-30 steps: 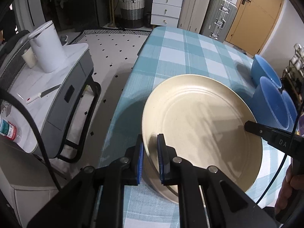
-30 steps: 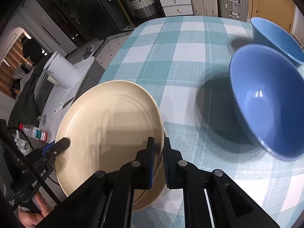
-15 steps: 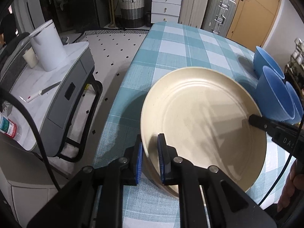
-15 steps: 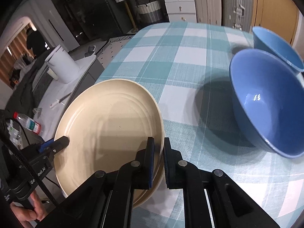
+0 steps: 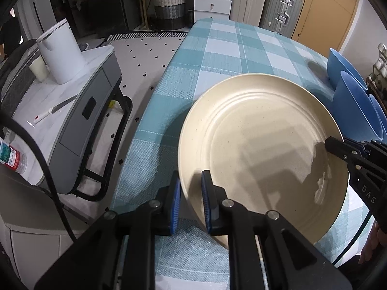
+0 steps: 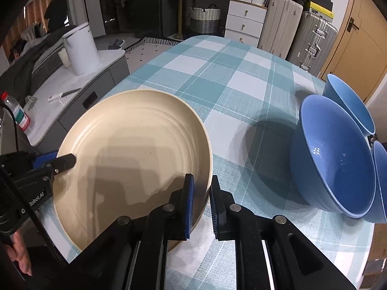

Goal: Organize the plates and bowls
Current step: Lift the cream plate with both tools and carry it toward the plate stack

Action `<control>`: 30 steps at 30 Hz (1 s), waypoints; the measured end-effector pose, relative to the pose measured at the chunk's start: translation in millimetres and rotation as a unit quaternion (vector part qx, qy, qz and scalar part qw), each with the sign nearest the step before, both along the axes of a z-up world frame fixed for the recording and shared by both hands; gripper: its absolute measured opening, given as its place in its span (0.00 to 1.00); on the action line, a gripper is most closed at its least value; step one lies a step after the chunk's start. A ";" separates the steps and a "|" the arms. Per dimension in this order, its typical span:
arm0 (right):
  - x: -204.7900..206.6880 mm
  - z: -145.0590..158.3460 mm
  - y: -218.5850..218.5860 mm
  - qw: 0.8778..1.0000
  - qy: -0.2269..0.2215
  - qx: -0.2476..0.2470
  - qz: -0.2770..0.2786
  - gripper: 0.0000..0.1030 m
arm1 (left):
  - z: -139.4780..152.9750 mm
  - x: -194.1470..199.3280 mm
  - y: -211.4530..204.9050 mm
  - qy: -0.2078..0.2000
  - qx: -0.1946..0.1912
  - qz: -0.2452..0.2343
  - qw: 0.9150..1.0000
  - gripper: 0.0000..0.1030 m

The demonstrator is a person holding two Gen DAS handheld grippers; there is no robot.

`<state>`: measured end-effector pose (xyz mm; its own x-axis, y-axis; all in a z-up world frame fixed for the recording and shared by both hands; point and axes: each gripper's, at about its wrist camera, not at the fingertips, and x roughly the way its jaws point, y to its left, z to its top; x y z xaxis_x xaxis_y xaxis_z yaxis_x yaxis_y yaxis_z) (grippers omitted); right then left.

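In the left wrist view a side cart [image 5: 79, 111] fills the left of the frame. It carries a white canister [image 5: 60, 53], a knife [image 5: 56, 108] and, at the far left edge, a bottle [image 5: 9, 154]. Right of it runs the worktop [image 5: 217, 55] under a teal checked cloth. At lower centre the left gripper [image 5: 190, 188] is closed on the near rim of the cream plate [image 5: 261, 145], one blue pad outside the rim and one inside. The plate takes up the lower right of the frame, close to the worktop's near left edge. Whether it lies flat on the cloth or hangs just above it, I cannot tell. At the right edge the right gripper pinches the plate's opposite rim, with the blue bowls behind it. In the right wrist view the left gripper's finger reaches over the plate's rim at mid left, and a hand [image 6: 21, 253] shows in the lower left corner. At lower centre the right gripper [image 6: 200, 188] straddles the rim. Its jaws have just been opening a little, yet the pads look close against the rim between them. Three bowls [image 6: 338, 159] sit grouped at the right of the frame, apart from the plate. The nearest two touch, and the third is cut off by the frame's right edge.
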<state>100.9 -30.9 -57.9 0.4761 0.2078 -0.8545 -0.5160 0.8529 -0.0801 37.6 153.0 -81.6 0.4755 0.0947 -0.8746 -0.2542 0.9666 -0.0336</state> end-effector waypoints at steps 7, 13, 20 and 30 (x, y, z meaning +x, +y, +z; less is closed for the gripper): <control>-1.7 -1.4 -3.0 1.000 0.005 -0.001 0.002 0.12 | -1.8 -0.4 -4.4 -0.004 0.015 -0.002 1.000 0.13; 6.2 -8.0 -3.4 0.999 0.043 -0.008 -0.004 0.13 | -2.4 -1.8 -7.6 -0.007 0.027 -0.003 1.000 0.13; 5.7 -10.4 -0.3 0.999 0.038 -0.016 -0.002 0.14 | -3.0 -2.0 -7.5 -0.007 0.030 -0.004 1.000 0.13; 5.7 -12.5 1.5 0.999 0.034 -0.018 -0.003 0.14 | -4.5 -0.9 -8.8 -0.009 0.038 -0.004 0.999 0.15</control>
<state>106.6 -29.4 -70.4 0.4173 0.1733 -0.8921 -0.5158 0.8534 -0.0755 36.7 144.3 -86.1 0.4919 0.1565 -0.8565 -0.2469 0.9684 0.0352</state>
